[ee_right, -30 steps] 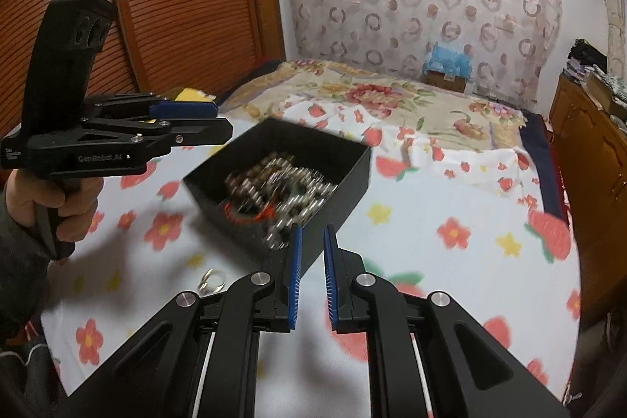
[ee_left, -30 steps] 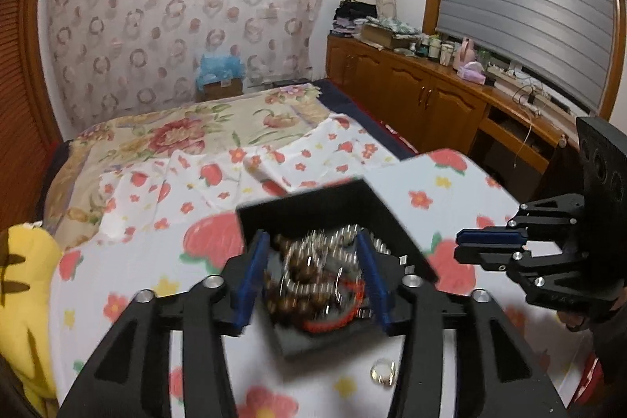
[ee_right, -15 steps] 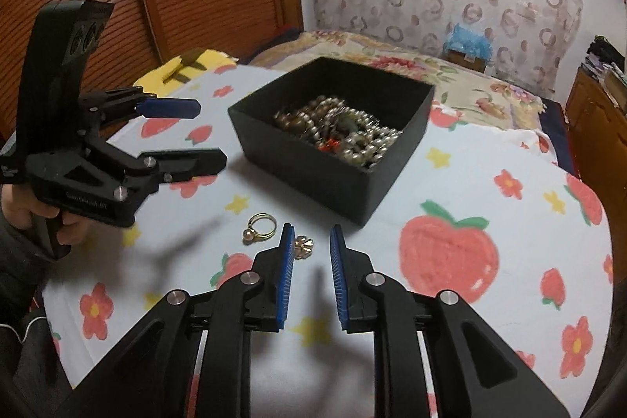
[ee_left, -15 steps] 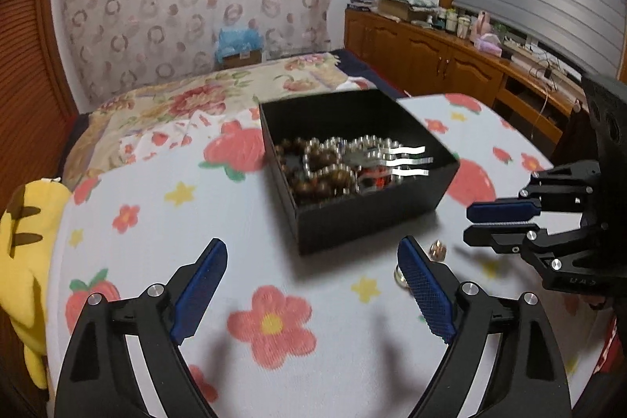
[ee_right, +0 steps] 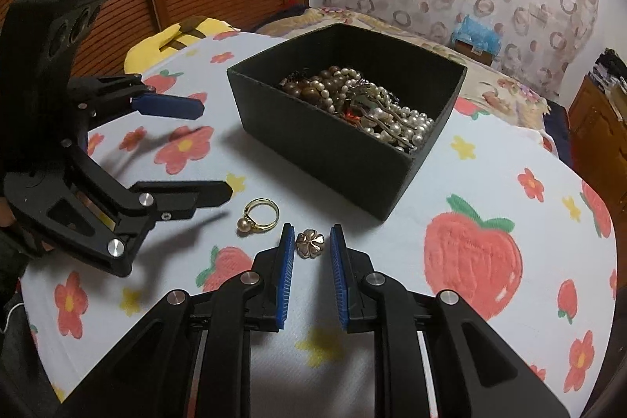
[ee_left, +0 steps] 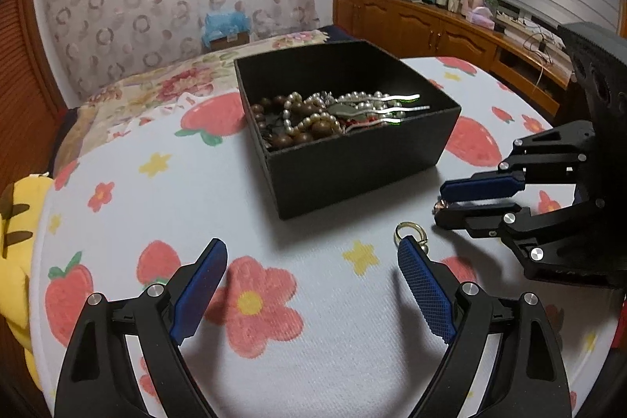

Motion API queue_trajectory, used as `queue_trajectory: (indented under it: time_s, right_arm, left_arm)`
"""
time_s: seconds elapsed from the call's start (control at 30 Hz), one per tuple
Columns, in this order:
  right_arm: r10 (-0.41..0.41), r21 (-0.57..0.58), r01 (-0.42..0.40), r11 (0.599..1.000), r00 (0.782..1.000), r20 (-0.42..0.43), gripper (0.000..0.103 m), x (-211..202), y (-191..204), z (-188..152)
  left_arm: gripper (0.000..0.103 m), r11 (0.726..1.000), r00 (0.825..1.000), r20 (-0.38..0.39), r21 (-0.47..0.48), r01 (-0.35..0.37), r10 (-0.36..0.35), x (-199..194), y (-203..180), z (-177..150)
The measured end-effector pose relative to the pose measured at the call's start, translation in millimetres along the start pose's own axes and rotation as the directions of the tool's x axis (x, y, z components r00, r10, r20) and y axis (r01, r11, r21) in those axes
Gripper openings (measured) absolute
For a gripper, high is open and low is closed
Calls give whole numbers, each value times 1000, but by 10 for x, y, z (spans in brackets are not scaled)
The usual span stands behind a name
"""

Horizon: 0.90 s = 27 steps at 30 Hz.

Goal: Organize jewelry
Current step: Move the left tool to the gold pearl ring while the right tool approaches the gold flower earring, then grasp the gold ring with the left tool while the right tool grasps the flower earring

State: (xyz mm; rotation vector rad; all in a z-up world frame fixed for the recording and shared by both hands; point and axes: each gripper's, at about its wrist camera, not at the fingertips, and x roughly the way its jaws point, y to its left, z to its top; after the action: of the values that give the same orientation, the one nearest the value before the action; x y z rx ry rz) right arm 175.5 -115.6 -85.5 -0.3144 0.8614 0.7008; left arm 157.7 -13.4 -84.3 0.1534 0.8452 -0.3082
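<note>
A black open box (ee_left: 352,175) (ee_right: 325,147) full of pearl and wooden bead strands stands on the flowered tablecloth (ee_left: 313,359). In front of it lie a gold ring with a pearl (ee_right: 258,216) (ee_left: 407,230) and a small gold clover-shaped piece (ee_right: 310,241). My right gripper (ee_right: 312,232) (ee_left: 442,205) is low over the cloth, its blue pads on either side of the clover piece with a gap on each side. My left gripper (ee_left: 311,245) (ee_right: 214,151) stands wide open and holds nothing, its right finger tip close beside the ring.
A yellow plush toy (ee_left: 15,222) (ee_right: 188,30) lies at the table's left edge. Behind the table is a bed with a floral cover (ee_left: 156,85). Wooden cabinets (ee_left: 431,30) with clutter on top run along the right wall.
The left gripper let go of the box, opened wide and drew back low over the cloth; the box now stands on the table. The right gripper parted slightly and came down around the clover piece.
</note>
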Motion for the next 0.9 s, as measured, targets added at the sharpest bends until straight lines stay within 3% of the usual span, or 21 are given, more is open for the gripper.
queue_trajectory:
  time_s: [0.43, 0.63, 0.83, 0.9]
  right_arm:
    - [-29, 5, 29, 1000, 999, 23, 17, -145, -80, -76]
    - [-33, 47, 31, 998, 999, 39, 17, -244, -212, -206]
    - [-28, 68, 25, 997, 999, 47, 17, -278, -297, -286]
    - [-19, 75, 15, 997, 999, 48, 17, -268, -316, -307]
  left_arm:
    - [85, 996, 997, -34, 51, 75, -74, -34, -199, 23]
    - [69, 992, 995, -71, 107, 71, -64, 39, -364, 83]
    - [54, 992, 994, -78, 99, 81, -74, 104, -399, 120]
    - [37, 992, 994, -71, 93, 84, -78, 101, -398, 130]
